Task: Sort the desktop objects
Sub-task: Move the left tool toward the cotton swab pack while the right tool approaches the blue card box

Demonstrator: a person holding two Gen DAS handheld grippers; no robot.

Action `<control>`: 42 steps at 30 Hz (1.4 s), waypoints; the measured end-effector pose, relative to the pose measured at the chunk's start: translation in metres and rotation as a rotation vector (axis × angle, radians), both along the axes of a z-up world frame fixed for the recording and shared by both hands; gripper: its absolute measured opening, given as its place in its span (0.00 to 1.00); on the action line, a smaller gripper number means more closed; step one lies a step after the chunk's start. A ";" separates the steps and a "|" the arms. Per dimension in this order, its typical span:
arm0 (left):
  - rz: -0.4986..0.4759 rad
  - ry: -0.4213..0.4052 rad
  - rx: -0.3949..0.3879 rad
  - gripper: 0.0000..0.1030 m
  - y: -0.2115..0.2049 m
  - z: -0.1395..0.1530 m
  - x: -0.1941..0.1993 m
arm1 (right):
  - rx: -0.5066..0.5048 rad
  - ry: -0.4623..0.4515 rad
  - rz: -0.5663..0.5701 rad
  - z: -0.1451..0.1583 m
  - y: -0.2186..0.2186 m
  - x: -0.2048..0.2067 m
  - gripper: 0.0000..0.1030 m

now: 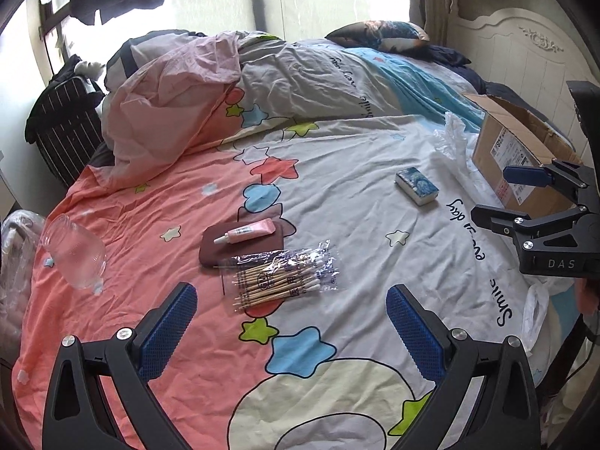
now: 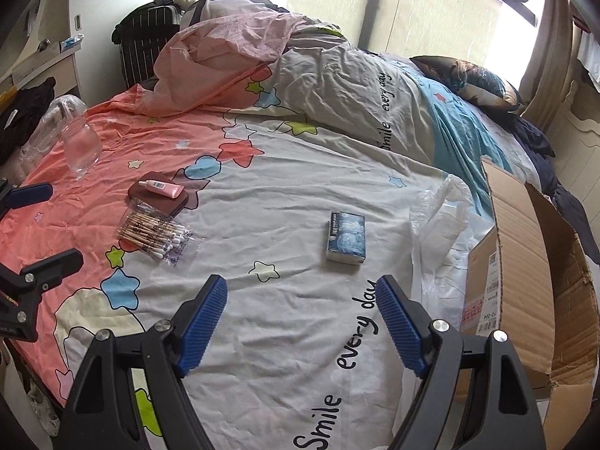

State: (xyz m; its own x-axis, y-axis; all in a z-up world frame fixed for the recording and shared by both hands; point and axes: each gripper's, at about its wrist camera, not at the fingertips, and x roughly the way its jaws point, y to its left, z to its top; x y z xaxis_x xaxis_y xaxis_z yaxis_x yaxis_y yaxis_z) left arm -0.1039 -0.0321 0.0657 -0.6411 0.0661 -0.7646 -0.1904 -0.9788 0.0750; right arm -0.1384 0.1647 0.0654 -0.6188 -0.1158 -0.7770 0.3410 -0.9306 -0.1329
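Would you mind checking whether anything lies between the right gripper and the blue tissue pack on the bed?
Nothing visible does: only bare quilt lies between the open right gripper and the tissue pack.

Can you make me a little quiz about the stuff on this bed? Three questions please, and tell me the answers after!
1. True or false: the pink tube lies on top of the dark brown case.
2. Which thing lies nearest the cardboard box? A) the clear jar B) the blue tissue pack C) the bag of cotton swabs
3. Fill in: both the left gripper and the right gripper are ____ and hold nothing.

Key:
1. True. The tube rests across the case.
2. B. The tissue pack is on the box's side of the bed; the jar lies far over on the pink side.
3. Open.
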 end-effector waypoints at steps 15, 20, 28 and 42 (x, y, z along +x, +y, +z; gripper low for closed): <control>0.051 -0.043 0.002 1.00 -0.033 -0.029 -0.016 | 0.075 -0.022 0.131 -0.028 -0.056 -0.017 0.76; 0.069 -0.061 0.011 1.00 -0.044 -0.037 -0.026 | 0.099 -0.030 0.185 -0.038 -0.076 -0.023 0.76; 0.092 -0.083 -0.009 1.00 -0.057 -0.046 -0.048 | 0.169 -0.039 0.261 -0.057 -0.105 -0.032 0.77; 0.030 -0.110 -0.016 1.00 -0.058 -0.059 -0.080 | 0.165 -0.096 0.428 -0.077 -0.136 -0.047 0.77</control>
State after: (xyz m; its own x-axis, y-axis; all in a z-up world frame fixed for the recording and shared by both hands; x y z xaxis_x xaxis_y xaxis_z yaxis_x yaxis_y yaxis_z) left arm -0.1838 -0.0900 0.0068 -0.5552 0.0355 -0.8310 -0.1689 -0.9831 0.0709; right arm -0.1858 0.0291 -0.0119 -0.4667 -0.2148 -0.8579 0.7078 -0.6724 -0.2166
